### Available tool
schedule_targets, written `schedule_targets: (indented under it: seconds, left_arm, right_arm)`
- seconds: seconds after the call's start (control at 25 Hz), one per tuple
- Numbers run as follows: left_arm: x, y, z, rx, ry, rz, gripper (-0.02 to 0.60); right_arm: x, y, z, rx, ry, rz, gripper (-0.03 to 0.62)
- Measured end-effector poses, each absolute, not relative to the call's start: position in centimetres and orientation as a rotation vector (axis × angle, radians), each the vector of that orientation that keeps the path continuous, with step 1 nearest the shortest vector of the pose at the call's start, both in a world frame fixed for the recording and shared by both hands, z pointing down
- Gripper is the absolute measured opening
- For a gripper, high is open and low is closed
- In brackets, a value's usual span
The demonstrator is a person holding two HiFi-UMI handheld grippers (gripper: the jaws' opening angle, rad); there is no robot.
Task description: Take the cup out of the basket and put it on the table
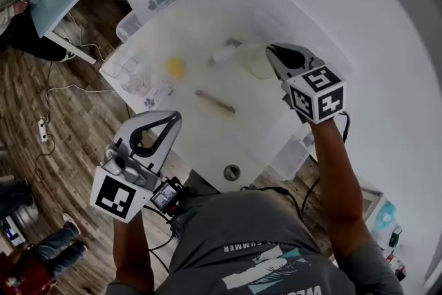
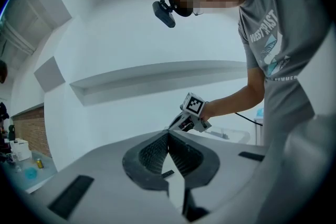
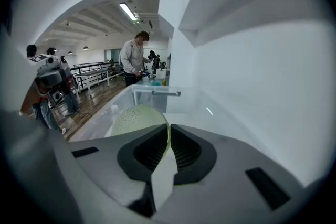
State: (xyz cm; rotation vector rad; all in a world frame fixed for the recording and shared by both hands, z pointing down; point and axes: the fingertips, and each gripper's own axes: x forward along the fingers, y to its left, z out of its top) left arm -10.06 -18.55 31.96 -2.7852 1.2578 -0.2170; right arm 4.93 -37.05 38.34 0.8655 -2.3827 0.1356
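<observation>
A pale green cup (image 1: 255, 60) with a dotted surface is over the far middle of the white table (image 1: 207, 141). My right gripper (image 1: 271, 50) is shut on its rim. In the right gripper view the cup (image 3: 137, 119) shows just past the pinching jaws of that gripper (image 3: 169, 131), its thin rim caught between the pads. My left gripper (image 1: 173, 117) is held off the table's near left corner, shut with nothing in it. The left gripper view has that gripper (image 2: 168, 136) pointing up at the wall and at the right gripper (image 2: 191, 113). I cannot make out a basket for certain.
On the washed-out tabletop lie a yellow item (image 1: 175, 67), a wooden stick (image 1: 215, 101) and a small white object (image 1: 223, 54). Clear tubs stand at the left edge (image 1: 128, 27) and near right corner (image 1: 293, 155). People stand in the room beyond (image 3: 134, 63).
</observation>
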Motion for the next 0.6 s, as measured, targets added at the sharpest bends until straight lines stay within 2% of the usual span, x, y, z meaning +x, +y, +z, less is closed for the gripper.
schedule_targets:
  seconds: [0.32,0.6]
  left_arm:
    - [-10.6,-15.0,31.3,-2.731,1.341,-0.214,0.009]
    - [-11.7,-12.4,31.0,-2.683,1.432,-0.213,0.009]
  right_arm:
    - [1.1,-27.8,31.6,0.744,-2.555,-0.028,0.031]
    - [-2.4,-19.9,30.6,0.549,-2.604,-0.186,0.031]
